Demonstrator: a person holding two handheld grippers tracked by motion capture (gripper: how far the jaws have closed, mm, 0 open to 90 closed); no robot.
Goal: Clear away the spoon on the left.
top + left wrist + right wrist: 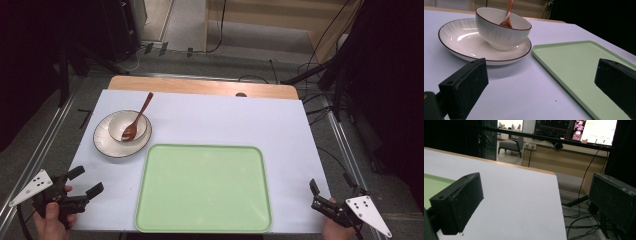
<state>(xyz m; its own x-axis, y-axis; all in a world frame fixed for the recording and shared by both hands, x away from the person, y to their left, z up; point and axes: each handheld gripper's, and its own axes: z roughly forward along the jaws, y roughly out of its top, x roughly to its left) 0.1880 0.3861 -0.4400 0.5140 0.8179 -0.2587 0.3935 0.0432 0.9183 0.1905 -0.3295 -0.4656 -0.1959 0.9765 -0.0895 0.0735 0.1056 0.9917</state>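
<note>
Left gripper [86, 182] released, right gripper [536, 202] released too – spoon [507, 15] handle cut off, bowl [501, 30] hiding plate [461, 40] centre

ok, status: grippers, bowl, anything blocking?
Left gripper open, empty, near table corner. Right gripper open, empty, at table's right edge. Bowl on plate, spoon inside; green tray beside. Nothing between left gripper and bowl.
</note>
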